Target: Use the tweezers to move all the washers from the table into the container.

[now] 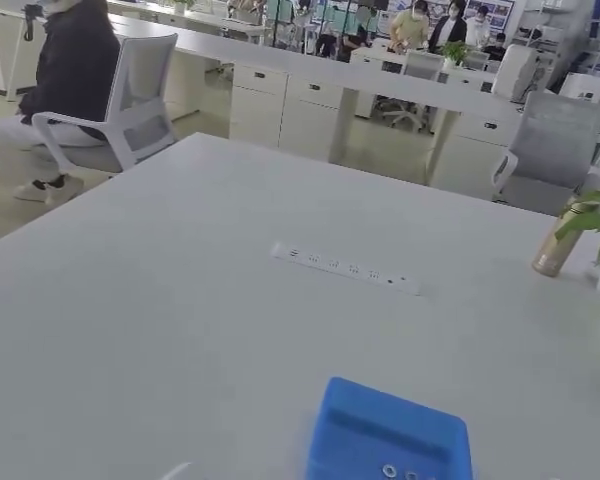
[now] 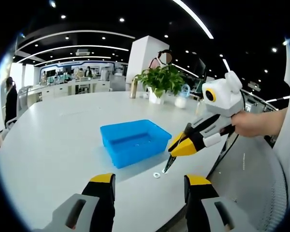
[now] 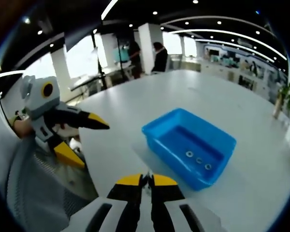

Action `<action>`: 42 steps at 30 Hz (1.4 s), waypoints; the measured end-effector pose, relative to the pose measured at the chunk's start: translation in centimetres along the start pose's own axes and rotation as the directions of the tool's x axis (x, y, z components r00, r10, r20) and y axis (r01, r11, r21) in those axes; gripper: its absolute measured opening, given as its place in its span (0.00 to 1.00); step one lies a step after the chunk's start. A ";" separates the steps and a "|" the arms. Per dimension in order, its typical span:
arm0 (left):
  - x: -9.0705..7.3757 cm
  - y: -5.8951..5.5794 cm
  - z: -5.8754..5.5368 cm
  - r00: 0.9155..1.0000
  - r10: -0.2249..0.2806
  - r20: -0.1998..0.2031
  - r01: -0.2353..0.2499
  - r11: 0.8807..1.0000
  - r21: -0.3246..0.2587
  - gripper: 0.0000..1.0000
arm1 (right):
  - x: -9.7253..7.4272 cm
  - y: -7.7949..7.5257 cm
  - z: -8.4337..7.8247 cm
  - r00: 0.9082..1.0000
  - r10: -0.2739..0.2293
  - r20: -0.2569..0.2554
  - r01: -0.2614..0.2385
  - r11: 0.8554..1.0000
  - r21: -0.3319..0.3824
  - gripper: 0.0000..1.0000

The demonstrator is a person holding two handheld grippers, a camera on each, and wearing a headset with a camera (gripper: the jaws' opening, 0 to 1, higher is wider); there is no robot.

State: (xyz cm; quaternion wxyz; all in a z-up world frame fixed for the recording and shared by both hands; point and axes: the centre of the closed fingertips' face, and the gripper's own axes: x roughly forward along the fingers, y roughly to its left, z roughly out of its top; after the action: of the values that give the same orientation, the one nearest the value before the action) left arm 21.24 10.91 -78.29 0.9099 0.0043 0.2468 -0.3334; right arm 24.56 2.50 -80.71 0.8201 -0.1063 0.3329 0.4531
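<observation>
A blue container (image 2: 134, 140) sits on the white table, with three washers (image 3: 198, 160) lying on its floor. One washer (image 2: 156, 175) lies on the table just in front of the container. My right gripper (image 2: 178, 144) comes in from the right, shut on dark tweezers (image 2: 167, 165) whose tips hover just above that loose washer. In its own view the right gripper (image 3: 146, 182) shows its jaws closed together. My left gripper (image 2: 151, 186) is open and holds nothing, a short way back from the washer. It also appears open as the left gripper (image 3: 94, 145) beside the table's edge.
A white power strip (image 1: 345, 268) lies mid-table beyond the container (image 1: 385, 435). A potted plant (image 2: 159, 82) and a brown bottle (image 1: 557, 245) stand at the far side. An office chair (image 1: 130, 105) with a seated person is beyond the far-left corner.
</observation>
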 end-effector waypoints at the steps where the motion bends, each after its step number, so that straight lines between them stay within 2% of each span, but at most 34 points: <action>1: 0.0 0.0 0.0 1.000 -0.001 0.000 0.001 1.000 0.001 0.56 | -0.1 -0.1 -0.2 1.000 -0.004 -0.007 0.004 1.000 -0.002 0.03; 9: 0.1 0.0 -0.1 1.000 -0.003 -0.003 0.003 1.000 -0.001 0.56 | 0.1 0.2 -0.5 1.000 0.011 -0.015 -0.011 1.000 -0.016 0.03; 15: 0.1 -0.1 -0.1 1.000 -0.005 -0.006 0.005 1.000 -0.003 0.56 | 0.1 0.2 -0.2 1.000 0.002 -0.015 -0.002 0.999 -0.042 0.03; 19: 0.1 -0.1 -0.2 1.000 -0.008 -0.009 0.008 1.000 -0.001 0.56 | 0.3 0.5 -0.5 0.999 0.016 -0.037 -0.018 0.998 -0.055 0.03; 28: 0.1 -0.2 -0.2 1.000 -0.014 -0.012 0.014 1.000 0.000 0.56 | 0.6 1.0 -0.3 0.999 0.033 -0.038 -0.035 0.997 -0.063 0.03; 34: 0.1 -0.2 -0.2 1.000 -0.015 -0.013 0.015 1.000 -0.001 0.55 | 0.8 1.6 -0.2 0.997 0.045 -0.062 -0.051 0.993 -0.105 0.03; 38: 0.1 -0.3 -0.3 1.000 -0.017 -0.014 0.017 1.000 0.003 0.55 | 1.1 2.2 -0.2 0.993 0.063 -0.096 -0.076 0.988 -0.137 0.03; 42: 0.1 -0.2 -0.2 1.000 -0.014 -0.007 0.014 1.000 0.001 0.55 | 1.4 2.5 0.1 0.990 0.049 -0.133 -0.078 0.972 -0.223 0.03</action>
State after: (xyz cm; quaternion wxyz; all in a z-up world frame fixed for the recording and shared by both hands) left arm 21.08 10.75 -78.45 0.9067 0.0042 0.2500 -0.3398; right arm 23.05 4.90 -81.25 0.7648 -0.2173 0.3336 0.5066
